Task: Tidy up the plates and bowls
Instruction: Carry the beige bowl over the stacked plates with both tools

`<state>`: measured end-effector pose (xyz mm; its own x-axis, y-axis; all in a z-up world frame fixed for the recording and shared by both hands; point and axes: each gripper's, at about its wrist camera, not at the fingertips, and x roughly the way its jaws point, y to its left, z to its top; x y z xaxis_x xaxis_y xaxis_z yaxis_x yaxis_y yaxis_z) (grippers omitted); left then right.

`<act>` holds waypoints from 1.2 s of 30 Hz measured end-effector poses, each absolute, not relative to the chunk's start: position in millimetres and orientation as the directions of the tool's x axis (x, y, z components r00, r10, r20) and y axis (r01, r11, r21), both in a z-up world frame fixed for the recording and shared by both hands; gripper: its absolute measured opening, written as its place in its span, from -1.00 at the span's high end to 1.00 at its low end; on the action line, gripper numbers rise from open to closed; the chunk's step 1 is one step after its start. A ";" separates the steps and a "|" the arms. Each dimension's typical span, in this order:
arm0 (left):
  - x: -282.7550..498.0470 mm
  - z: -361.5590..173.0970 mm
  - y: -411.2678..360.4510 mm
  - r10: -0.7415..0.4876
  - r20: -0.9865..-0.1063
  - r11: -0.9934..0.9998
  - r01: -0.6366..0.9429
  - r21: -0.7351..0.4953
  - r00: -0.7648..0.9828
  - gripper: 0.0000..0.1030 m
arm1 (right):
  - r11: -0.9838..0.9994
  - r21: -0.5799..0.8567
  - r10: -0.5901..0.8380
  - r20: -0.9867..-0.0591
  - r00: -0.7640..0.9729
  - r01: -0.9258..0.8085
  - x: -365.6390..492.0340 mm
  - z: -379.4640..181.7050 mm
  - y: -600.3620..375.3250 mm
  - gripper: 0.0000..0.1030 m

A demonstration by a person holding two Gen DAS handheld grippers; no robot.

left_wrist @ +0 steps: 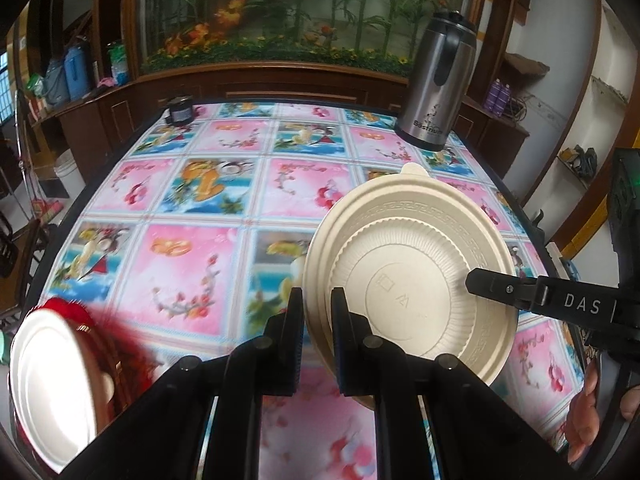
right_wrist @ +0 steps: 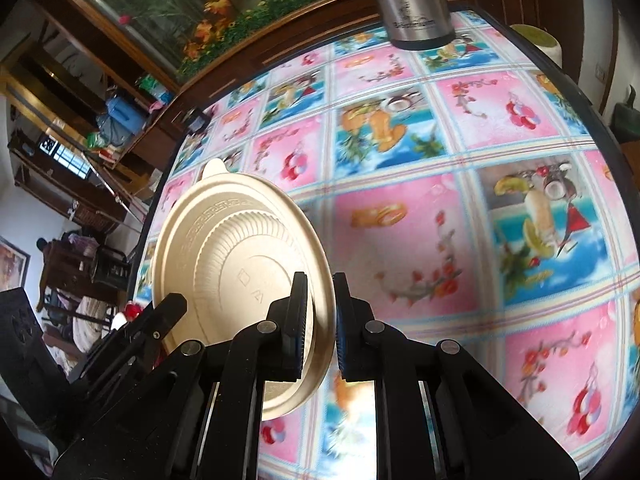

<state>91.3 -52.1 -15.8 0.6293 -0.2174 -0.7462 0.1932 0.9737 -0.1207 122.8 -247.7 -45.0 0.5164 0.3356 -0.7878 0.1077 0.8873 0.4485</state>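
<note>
A beige round bowl [left_wrist: 408, 280] with a tabbed rim is held on edge above the flowered tablecloth [left_wrist: 192, 264], its underside facing the camera. My left gripper [left_wrist: 318, 312] is shut on its left rim. A finger of my right gripper [left_wrist: 504, 288] reaches in from the right and touches the bowl's right rim. In the right wrist view the same bowl [right_wrist: 236, 264] stands on edge and my right gripper [right_wrist: 320, 316] is shut on its rim. A white plate [left_wrist: 48, 392] lies at the lower left by something red [left_wrist: 104, 340].
A steel thermos jug [left_wrist: 436, 88] stands at the table's far right corner; it also shows in the right wrist view [right_wrist: 412, 4]. A small dark cup [left_wrist: 180, 110] sits at the far left edge. A wooden cabinet with an aquarium [left_wrist: 304, 12] stands behind the table.
</note>
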 end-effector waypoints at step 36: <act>9.5 25.1 119.0 -0.136 -0.620 0.976 -0.002 -0.217 0.773 0.79 | 0.926 0.341 0.373 -0.776 0.509 -0.160 83.8 2.8 -57.4 0.76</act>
<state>9.5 119.0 25.1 0.7727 -0.1365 -0.6200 -0.0016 0.9762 -0.2169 83.8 -57.4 2.8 0.5092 0.3732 -0.7755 -0.1603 0.9265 0.3405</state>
